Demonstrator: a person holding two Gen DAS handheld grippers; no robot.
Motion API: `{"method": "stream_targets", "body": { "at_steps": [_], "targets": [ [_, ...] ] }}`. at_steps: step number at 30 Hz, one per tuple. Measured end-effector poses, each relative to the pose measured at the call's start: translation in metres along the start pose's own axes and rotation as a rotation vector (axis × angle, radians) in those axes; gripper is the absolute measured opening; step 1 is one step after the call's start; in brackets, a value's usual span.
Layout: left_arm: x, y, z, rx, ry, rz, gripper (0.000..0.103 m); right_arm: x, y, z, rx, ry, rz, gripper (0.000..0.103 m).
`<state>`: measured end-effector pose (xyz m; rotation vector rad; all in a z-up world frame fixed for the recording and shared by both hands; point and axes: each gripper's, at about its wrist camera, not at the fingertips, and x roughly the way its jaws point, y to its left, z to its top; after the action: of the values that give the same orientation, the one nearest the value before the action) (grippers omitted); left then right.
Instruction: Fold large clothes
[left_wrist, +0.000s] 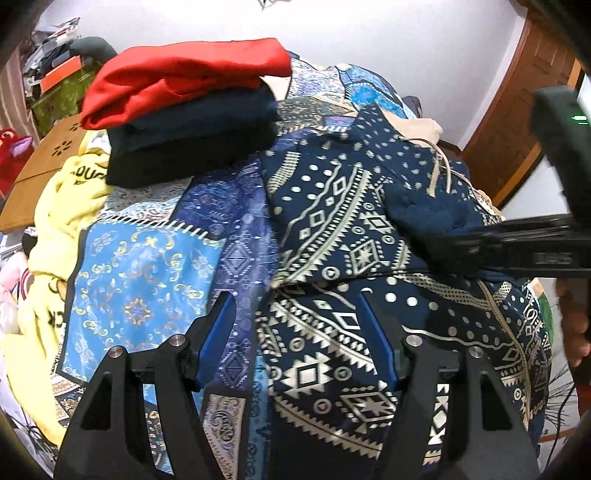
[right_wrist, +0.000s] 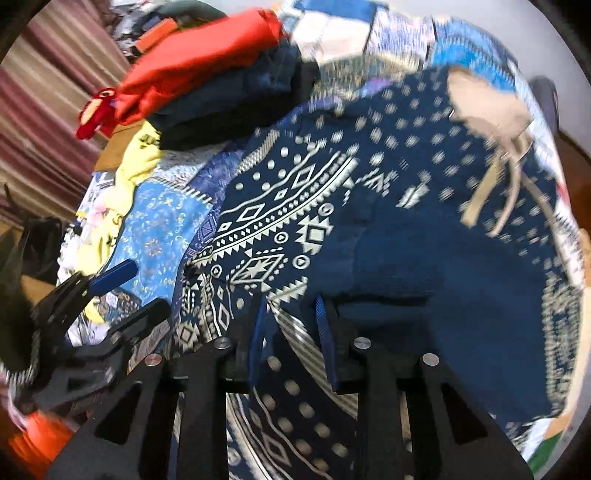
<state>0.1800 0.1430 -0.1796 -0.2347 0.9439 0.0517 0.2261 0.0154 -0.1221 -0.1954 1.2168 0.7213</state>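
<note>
Across the middle of a bed lies a large navy garment (left_wrist: 332, 229) printed with cream diamonds, dots and zigzag bands, partly folded over itself, with a plain quilted navy lining (right_wrist: 406, 251) showing and a beige drawstring (left_wrist: 439, 166) near its far right edge. Beneath it spreads a patchwork bedspread (left_wrist: 140, 280) in pale and deep blues. Farther back on the left sits a stack of folded clothes (left_wrist: 184, 110): red on top, dark blue and black below. A yellow garment (left_wrist: 59, 221) with black lettering lies crumpled at the left edge, beside a wooden panel (left_wrist: 48, 162). White wall and a wooden door frame (left_wrist: 524, 110) stand behind.

The left tongs (left_wrist: 295, 332) stand wide apart above the garment's near edge, gripping nothing. The right tongs (right_wrist: 291, 347) are slightly parted, with patterned cloth lying between their blue pads.
</note>
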Motion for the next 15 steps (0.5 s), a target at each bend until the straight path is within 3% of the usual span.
{"method": "stream_targets", "body": {
  "at_steps": [2, 4, 6, 15],
  "targets": [
    [0.001, -0.009, 0.003, 0.020, -0.012, -0.014, 0.066, -0.020, -0.004, -0.008, -0.011, -0.056, -0.017, 0.029],
    [0.002, -0.023, 0.007, 0.052, -0.016, -0.024, 0.066, -0.040, -0.018, -0.020, 0.008, -0.115, -0.043, 0.046],
    [0.006, -0.039, 0.013, 0.093, -0.020, -0.027, 0.066, -0.050, -0.027, -0.021, 0.030, -0.157, -0.074, 0.052],
    [0.042, -0.107, 0.031, 0.291, -0.032, 0.021, 0.066, -0.085, -0.119, -0.054, 0.232, -0.245, -0.184, 0.052]
  ]
}}
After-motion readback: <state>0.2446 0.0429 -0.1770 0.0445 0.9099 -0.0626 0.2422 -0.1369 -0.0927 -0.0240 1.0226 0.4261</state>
